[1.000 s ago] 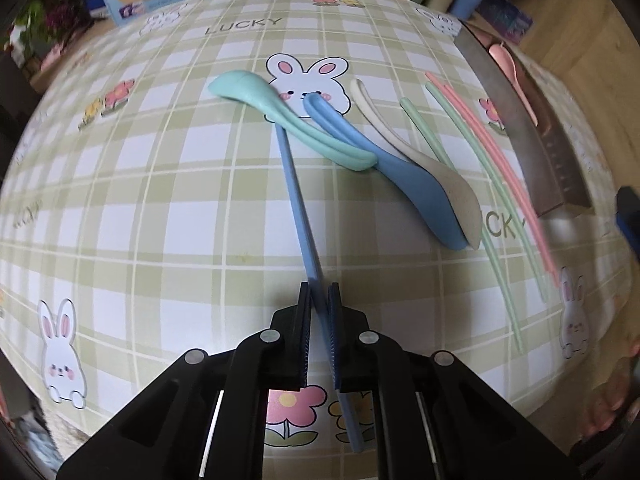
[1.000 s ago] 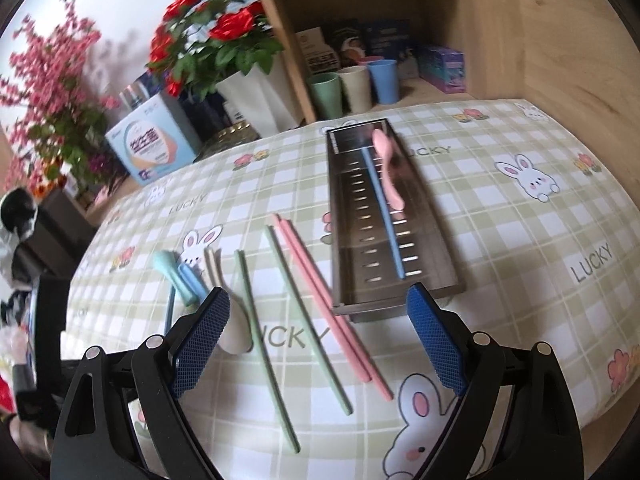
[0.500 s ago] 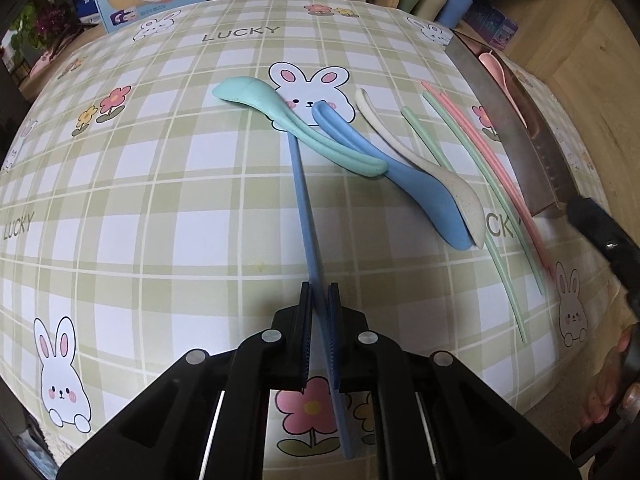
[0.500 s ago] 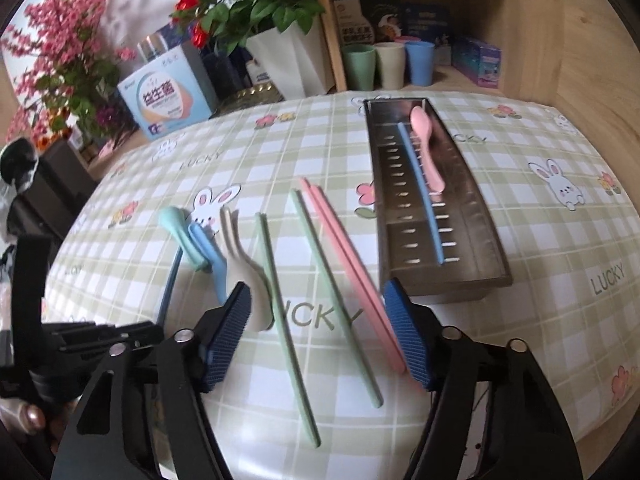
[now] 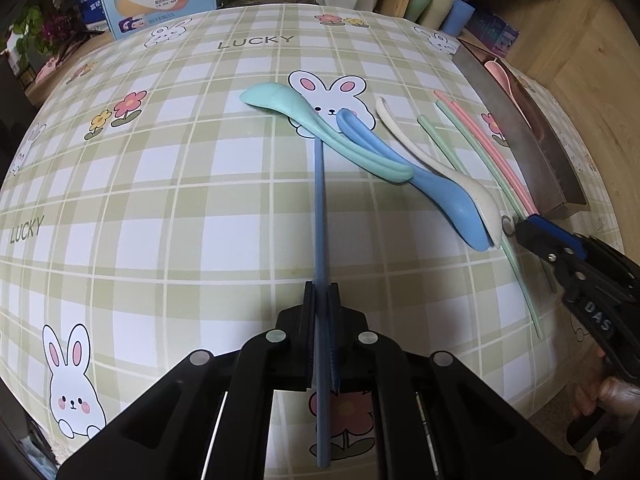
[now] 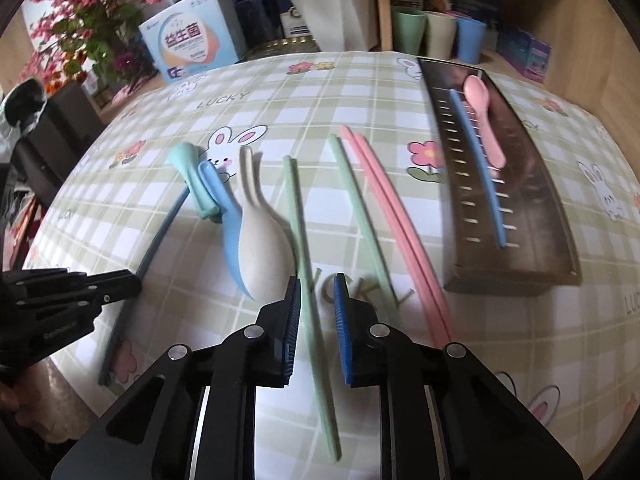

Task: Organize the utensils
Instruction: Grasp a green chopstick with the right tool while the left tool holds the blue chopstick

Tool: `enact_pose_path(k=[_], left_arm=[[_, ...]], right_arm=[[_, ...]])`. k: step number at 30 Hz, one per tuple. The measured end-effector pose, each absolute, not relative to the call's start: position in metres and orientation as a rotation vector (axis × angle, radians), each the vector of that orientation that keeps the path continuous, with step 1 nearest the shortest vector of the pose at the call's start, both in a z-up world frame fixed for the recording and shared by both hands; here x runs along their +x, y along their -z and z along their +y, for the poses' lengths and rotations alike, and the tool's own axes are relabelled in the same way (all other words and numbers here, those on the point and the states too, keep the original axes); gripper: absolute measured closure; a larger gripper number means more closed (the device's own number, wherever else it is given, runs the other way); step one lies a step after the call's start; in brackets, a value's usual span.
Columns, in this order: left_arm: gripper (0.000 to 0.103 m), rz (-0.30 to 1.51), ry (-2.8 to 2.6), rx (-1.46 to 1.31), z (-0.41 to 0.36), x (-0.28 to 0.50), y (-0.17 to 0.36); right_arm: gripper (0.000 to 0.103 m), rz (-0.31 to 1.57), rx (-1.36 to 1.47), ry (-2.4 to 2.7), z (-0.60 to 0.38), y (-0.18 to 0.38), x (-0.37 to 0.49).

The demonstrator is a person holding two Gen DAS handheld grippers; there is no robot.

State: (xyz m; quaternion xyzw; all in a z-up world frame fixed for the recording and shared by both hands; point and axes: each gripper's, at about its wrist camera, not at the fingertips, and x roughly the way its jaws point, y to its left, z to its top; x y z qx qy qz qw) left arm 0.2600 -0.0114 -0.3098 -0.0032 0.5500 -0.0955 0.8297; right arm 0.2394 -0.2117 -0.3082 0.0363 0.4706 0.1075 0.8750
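- Step: both grippers picking up chopsticks off the table for the metal tray (image 6: 516,200).
- Left gripper (image 5: 321,308) clamped on the blue chopstick (image 5: 320,216).
- Right gripper (image 6: 317,304) has just been closing around a green chopstick (image 6: 300,220); pads look not yet pressed on it.
- Next: finish closing, lift, carry to tray.
- Both point steeply down.

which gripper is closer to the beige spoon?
Right. The right gripper sits beside the beige spoon bowl, fingers straddling a green chopstick. The left gripper is farther off, clamped on the blue chopstick.
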Motion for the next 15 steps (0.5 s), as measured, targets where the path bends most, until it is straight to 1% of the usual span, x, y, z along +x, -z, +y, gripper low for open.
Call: enact_pose_path(k=[9,15], left_arm=[[0.096,1.168,0.203,-0.025,-0.009,0.259,0.31],[0.096,1.168,0.204,-0.042,-0.007,0.259,0.31]], right_arm=[[0.088,0.996,0.049,-0.24,-0.206,0.316,0.259],[0.088,0.99,-0.019,-0.249,-0.186,0.321,0.269]])
